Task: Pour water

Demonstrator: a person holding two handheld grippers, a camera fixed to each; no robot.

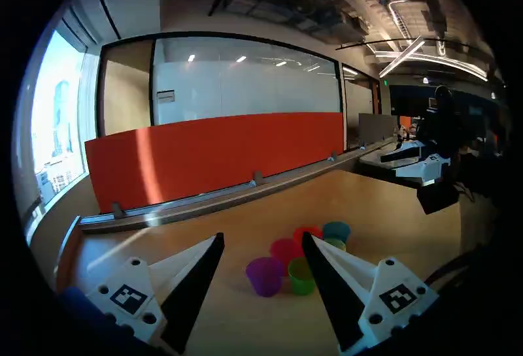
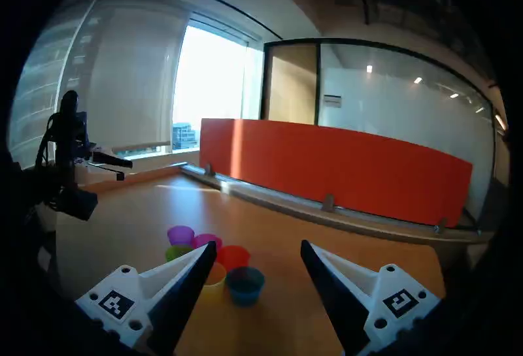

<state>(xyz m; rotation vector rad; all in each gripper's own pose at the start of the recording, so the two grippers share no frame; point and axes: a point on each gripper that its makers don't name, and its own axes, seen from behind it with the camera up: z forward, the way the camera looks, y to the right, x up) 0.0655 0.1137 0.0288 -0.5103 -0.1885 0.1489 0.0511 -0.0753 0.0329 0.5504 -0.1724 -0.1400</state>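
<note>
while both the left gripper [image 1: 263, 238] and right gripper [image 2: 258, 246] gape empty, the cups [image 1: 265, 276] on the table [image 1: 392, 212] look light and thin-walled; pinch one gently mid-wall.

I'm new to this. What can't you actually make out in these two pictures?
- Left gripper view: whether the purple cup or its neighbours hold water; too side-on to see inside.
- Left gripper view: a pale green cup, half behind a finger.
- Right gripper view: the orange cup, partly behind a finger.
- Right gripper view: the sign on the glass wall, too small to read.
</note>
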